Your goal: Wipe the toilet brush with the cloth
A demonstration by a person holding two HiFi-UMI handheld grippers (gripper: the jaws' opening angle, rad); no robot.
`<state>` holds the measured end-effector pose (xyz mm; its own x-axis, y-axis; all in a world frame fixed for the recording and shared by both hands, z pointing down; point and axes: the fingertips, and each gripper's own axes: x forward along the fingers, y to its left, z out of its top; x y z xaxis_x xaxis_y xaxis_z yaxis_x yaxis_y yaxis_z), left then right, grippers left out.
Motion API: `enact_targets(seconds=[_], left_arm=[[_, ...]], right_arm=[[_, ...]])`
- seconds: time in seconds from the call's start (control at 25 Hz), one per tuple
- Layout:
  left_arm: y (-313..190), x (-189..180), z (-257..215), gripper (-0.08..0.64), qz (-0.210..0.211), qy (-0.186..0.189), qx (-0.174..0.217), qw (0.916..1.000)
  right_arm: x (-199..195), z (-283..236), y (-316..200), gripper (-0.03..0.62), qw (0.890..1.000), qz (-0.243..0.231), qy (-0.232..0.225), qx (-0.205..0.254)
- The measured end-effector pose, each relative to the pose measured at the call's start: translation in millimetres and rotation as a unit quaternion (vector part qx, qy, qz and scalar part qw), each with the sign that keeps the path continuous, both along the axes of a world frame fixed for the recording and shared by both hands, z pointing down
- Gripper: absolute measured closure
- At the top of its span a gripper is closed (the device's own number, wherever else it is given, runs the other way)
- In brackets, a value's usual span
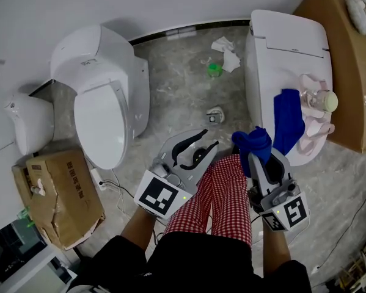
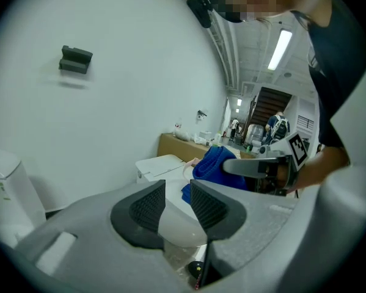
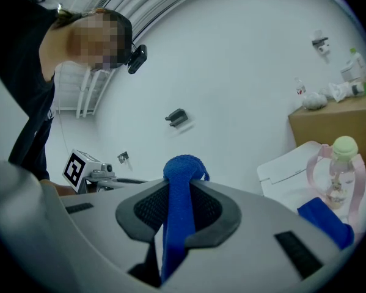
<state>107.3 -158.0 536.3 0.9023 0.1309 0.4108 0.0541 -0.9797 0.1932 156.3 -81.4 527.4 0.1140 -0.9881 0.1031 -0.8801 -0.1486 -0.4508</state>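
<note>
My right gripper (image 1: pixel 256 152) (image 3: pixel 181 187) is shut on a bunched blue cloth (image 1: pixel 253 140) (image 3: pixel 181 168) that sticks out past its pads. The left gripper (image 1: pixel 209 140) (image 2: pixel 178 193) stands open beside it, with nothing between its pads. A second blue cloth (image 1: pixel 286 118) (image 3: pixel 327 222) lies on the lid of the white toilet (image 1: pixel 280 47) at the right. Next to it lies a pink-handled item with a clear body and a pale green top (image 1: pixel 321 100) (image 3: pixel 340 163). No clear toilet brush head shows in any view.
Another white toilet (image 1: pixel 103 102) stands at the left, with a torn cardboard box (image 1: pixel 57 194) in front of it. A brown box (image 1: pixel 338 41) is at the far right. A green cup (image 1: pixel 214 69), tissue (image 1: pixel 226 45) and a small round fitting (image 1: pixel 214 116) lie on the floor. My red-checked leg (image 1: pixel 222 191) is below.
</note>
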Motion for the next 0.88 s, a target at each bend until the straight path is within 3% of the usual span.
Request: enact_targets(seconds=[0.12, 0.36, 0.88], left_arm=[[-5, 1, 12, 0.442, -0.01, -0.008, -0.006, 0.9999], [-3, 3, 41, 0.433, 0.01, -0.016, -0.017, 0.9997], [-4, 13, 95, 0.403, 0.049, -0.056, 0.004, 0.9972]], right_arm=[[4, 11, -3, 0.526, 1.0, 0.009, -0.005, -0.003], [7, 27, -12, 0.526, 1.0, 0.01, -0.009, -0.007], [9, 60, -21, 0.526, 0.999, 0.003, -0.013, -0.029]])
